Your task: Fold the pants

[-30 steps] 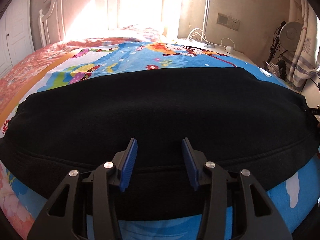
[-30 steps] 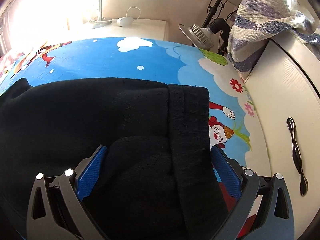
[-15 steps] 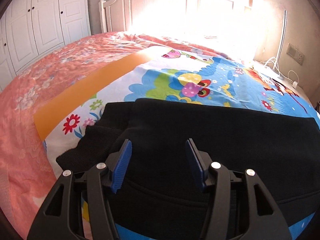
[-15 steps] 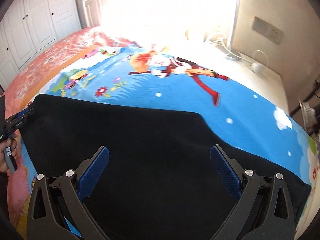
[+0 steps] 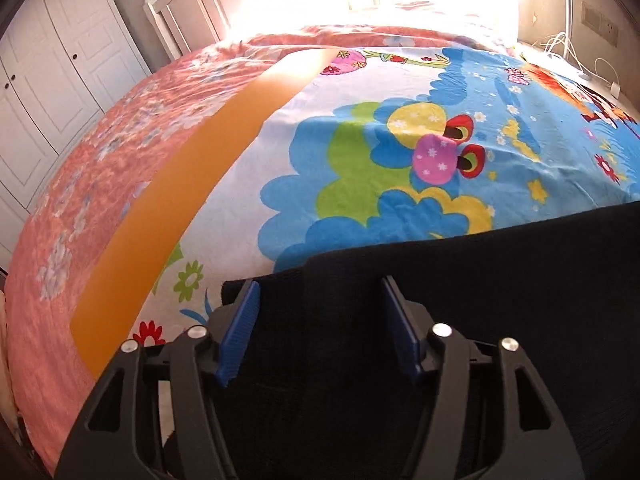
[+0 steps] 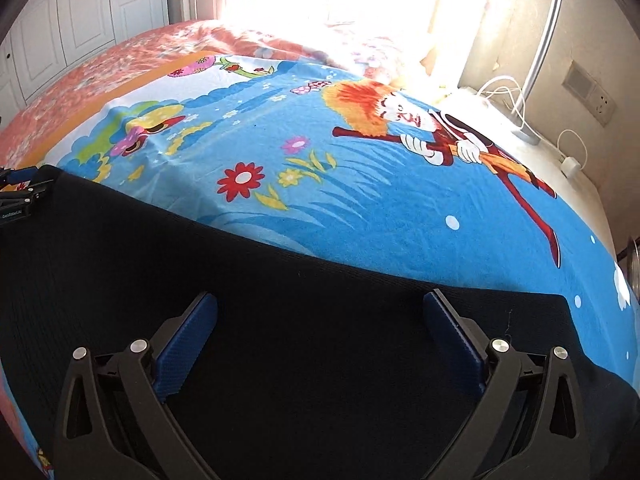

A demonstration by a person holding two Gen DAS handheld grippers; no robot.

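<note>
Both wrists have swung toward the headboard. Black pants (image 5: 460, 320) lie flat on the bed (image 5: 360, 168), under both tools. Left gripper (image 5: 320, 322) is opening over the cuff end; right gripper (image 6: 320, 344) gapes, empty. Soft, limp knit: best pinched at the cuff edge.

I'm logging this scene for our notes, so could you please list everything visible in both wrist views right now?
pants: one, black, spread across the near part of the bed
cartoon sheet: one, mostly blue, under the pants
bedspread: one, pink floral, beside the sheet
wardrobe doors: several, white, far left
cables: white, on the bedside surface at right
wall socket: one, pale, right wall
left gripper: black, blue pads, jaws opening over the pants' end
right gripper: black, blue pads, open above the pants
</note>
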